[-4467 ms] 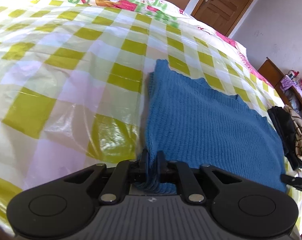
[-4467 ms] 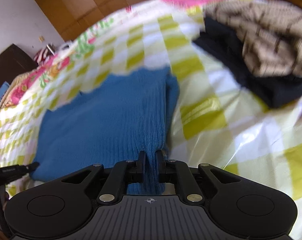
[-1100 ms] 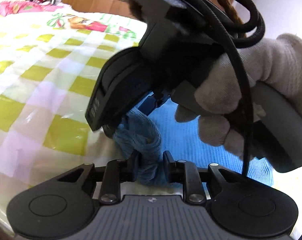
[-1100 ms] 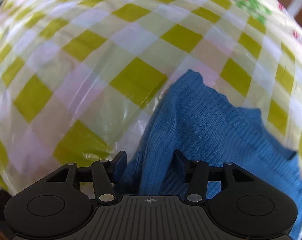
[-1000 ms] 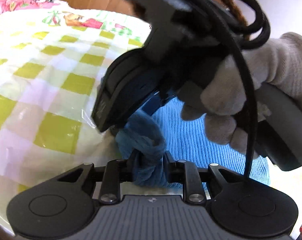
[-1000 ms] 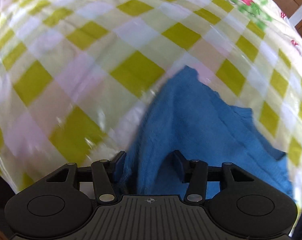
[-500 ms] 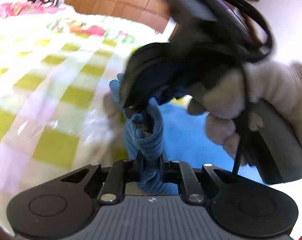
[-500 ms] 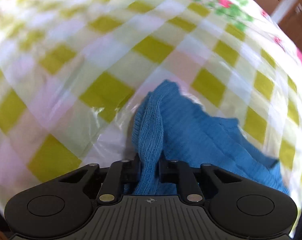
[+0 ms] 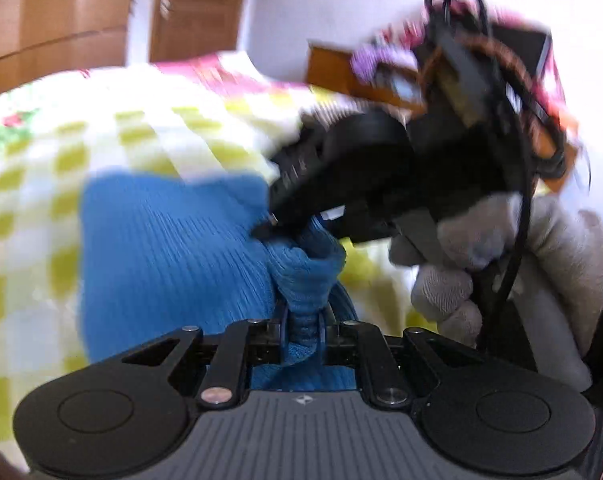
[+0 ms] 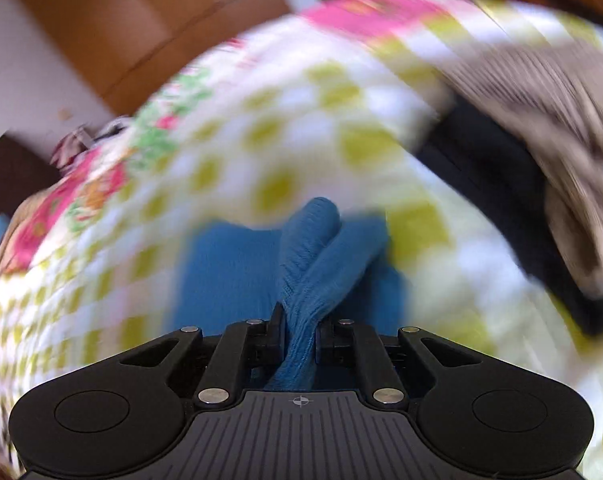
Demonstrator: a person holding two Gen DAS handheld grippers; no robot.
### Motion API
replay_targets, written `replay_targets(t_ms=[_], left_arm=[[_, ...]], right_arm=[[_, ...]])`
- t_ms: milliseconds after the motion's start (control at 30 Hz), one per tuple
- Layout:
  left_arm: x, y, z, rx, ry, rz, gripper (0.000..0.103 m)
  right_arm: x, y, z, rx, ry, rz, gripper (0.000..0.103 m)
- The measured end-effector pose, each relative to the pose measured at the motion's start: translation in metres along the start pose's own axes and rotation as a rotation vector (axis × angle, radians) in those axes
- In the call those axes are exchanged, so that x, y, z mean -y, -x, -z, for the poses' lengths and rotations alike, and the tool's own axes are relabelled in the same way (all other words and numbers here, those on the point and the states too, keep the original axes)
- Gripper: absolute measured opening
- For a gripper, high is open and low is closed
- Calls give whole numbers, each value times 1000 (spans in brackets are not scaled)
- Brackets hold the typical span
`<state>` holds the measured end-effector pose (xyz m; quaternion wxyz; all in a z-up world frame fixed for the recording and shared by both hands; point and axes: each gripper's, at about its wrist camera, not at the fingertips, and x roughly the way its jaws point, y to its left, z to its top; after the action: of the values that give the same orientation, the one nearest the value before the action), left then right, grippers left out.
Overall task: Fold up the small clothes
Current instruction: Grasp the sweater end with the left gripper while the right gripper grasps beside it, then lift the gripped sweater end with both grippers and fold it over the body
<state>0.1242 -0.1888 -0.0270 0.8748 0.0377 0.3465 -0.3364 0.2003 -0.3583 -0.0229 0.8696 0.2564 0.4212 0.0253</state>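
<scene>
A blue knitted garment (image 9: 173, 248) lies on a bed with a yellow-and-white checked cover (image 9: 113, 140). My left gripper (image 9: 303, 326) is shut on a bunched edge of it. My right gripper (image 10: 299, 330) is shut on another bunched fold (image 10: 309, 264) and holds it raised above the rest of the blue garment (image 10: 229, 276). The right gripper also shows in the left wrist view (image 9: 341, 176), held by a gloved hand (image 9: 513, 256), close above the left gripper. Both views are motion-blurred.
A pile of folded clothes, beige knit (image 10: 549, 120) over black (image 10: 501, 192), lies on the bed to the right of the garment. Wooden wardrobe doors (image 10: 141, 20) and a white wall stand beyond the bed. A wooden stand (image 9: 341, 72) is at the bedside.
Both grippers went from open around the blue fabric to shut on it. They have lifted it and swung right, toward the clothes pile side of the bed.
</scene>
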Motion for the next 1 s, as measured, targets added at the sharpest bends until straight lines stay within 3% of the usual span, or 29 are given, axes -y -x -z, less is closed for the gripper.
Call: replay_targets(t_ms=[100,233,400,467,500,600,667,767,833,867,933,1000], left_arm=[[5,-7,4,-21,-41,-23,28],[4,-13,-3,-25,-54,-24,28],[14,-14,4,-25,-84,-35,28],[20,-12,5,-21,-91,-37,28],[21,-10,5,-14,-90,-34,28],[23,-2,4,22,-101,-26,28],[27,-6,6,17,-112,-14,28],[38,-18,13,-19,-189,-23,30],[48,-16,17,-2,-268,-56,32],[51,-13,17,0,-286,-51,38],[53,-8,16,-7,-270,-15,45],[55,-2,14,-6,-255,17,45]], right_arm=[[19,-2,4,14,-66,-80,13],[21,-3,-5,35,-53,-119,21],[24,-8,-9,68,-75,-107,30],[19,-9,-8,72,-49,-60,26],[16,-7,-7,76,-34,-58,13],[19,11,-9,129,-29,-122,12],[27,14,-8,147,-54,-114,12],[46,-3,-2,100,-108,-65,12],[58,-6,1,79,-179,-95,17],[60,-2,0,83,-189,-112,19],[57,10,-2,115,-148,-73,33],[49,26,0,165,-76,-15,32]])
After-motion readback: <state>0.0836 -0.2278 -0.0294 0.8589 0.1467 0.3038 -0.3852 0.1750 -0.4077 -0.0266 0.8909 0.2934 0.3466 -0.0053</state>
